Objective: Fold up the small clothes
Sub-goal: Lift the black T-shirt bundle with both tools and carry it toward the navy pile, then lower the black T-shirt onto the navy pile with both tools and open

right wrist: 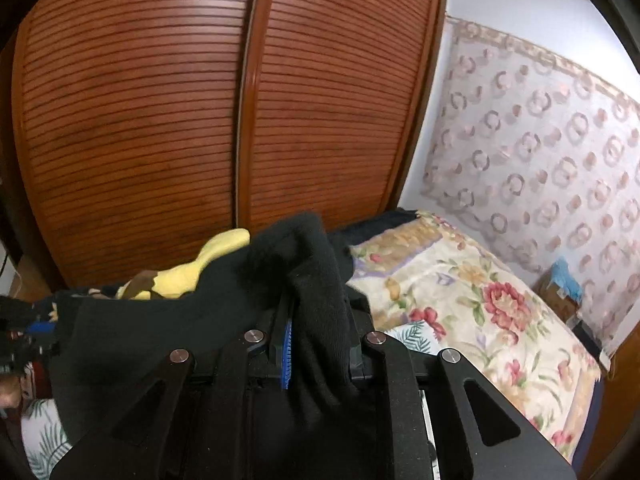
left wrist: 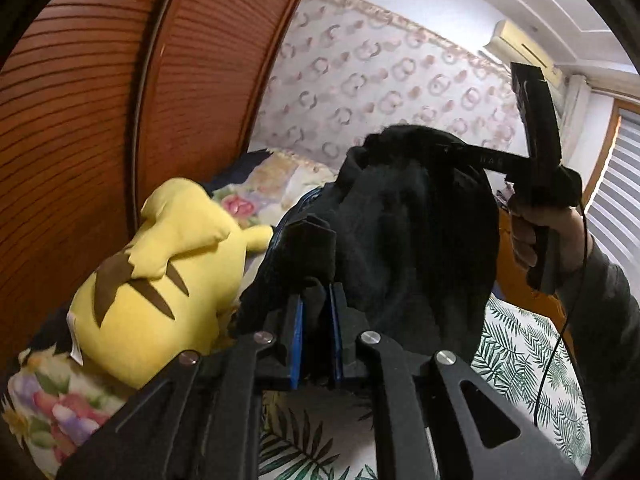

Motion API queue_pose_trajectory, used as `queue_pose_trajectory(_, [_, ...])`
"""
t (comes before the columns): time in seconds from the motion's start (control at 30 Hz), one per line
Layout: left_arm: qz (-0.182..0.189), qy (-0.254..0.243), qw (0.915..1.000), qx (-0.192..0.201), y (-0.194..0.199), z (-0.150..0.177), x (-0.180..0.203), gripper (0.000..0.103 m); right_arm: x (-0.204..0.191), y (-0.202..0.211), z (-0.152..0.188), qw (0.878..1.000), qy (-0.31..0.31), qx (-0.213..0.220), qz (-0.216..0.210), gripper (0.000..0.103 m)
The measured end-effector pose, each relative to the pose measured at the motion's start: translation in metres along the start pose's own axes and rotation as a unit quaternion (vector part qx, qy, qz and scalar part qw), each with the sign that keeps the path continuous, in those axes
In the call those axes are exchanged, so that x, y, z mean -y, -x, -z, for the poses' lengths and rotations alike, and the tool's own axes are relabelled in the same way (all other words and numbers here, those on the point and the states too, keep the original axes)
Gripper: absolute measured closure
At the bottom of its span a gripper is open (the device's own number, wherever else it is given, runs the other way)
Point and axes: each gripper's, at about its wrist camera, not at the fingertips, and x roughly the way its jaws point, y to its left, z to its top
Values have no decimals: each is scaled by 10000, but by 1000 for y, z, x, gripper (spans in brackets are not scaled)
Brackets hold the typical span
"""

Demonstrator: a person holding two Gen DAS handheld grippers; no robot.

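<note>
The black garment hangs pinched between the nearly closed left gripper and right gripper above the bed; keep both corners taut and level while lowering.

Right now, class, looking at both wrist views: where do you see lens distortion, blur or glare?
Left wrist view: the wardrobe doors bow into curves, daylight glares at the window blind, the black garment is a detailless dark mass. Right wrist view: the louvred slats bulge, the wallpaper is softly blurred, corners vignette black.
</note>
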Motion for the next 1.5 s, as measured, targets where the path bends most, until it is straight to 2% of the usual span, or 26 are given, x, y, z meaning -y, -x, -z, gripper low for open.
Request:
queue_pose_trajectory(0.03, [-8,29,10000,-48,0,-1,-1,93,4,-1,3,9997,-210,-70,32,86])
queue_pose_trajectory(0.1, [-55,-23,9999,-109,5,0,1,91,7,4,8,9985,-468,-87,258,75])
queue_pose_trajectory(0.17, [-101,-136,9998,-119,8,-2,6,91,8,13,11,9971,-568,25,511,60])
queue_pose_trajectory(0.27, [-174,-255,9995,-117,11,-4,9,90,13,38,18,9939,-765,326,726,50])
queue_pose_trajectory(0.3, [-196,-292,9993,-121,12,-5,10,90,12,43,18,9937,-796,366,703,49])
queue_pose_trajectory(0.37, [-237,-354,9990,-109,14,-6,11,90,5,54,27,9953,-778,414,392,48])
queue_pose_trajectory(0.43, [-272,-421,9987,-89,20,-8,12,90,-6,51,39,9974,-657,274,119,48])
queue_pose_trajectory(0.53, [-365,-523,9980,-30,29,-11,15,90,-17,27,52,9984,-544,-43,167,48])
queue_pose_trajectory(0.63, [-423,-676,9968,42,39,-12,22,90,-14,3,66,9977,-642,-161,172,46])
queue_pose_trajectory(0.7, [-408,-776,9961,70,46,-13,27,90,-4,-14,75,9956,-894,-254,83,42])
queue_pose_trajectory(0.77, [-450,-951,9944,120,52,-13,35,90,4,-15,80,9933,-1138,-221,-25,42])
queue_pose_trajectory(0.93, [-294,-1194,9922,196,65,-11,55,89,1,23,81,9919,-1249,-98,230,42])
queue_pose_trajectory(1.17, [-133,-1522,9882,143,71,1,93,85,-15,113,104,9885,-1383,190,574,41])
queue_pose_trajectory(1.5, [71,-1922,9813,102,80,19,143,82,-27,212,164,9768,-1775,450,1111,20])
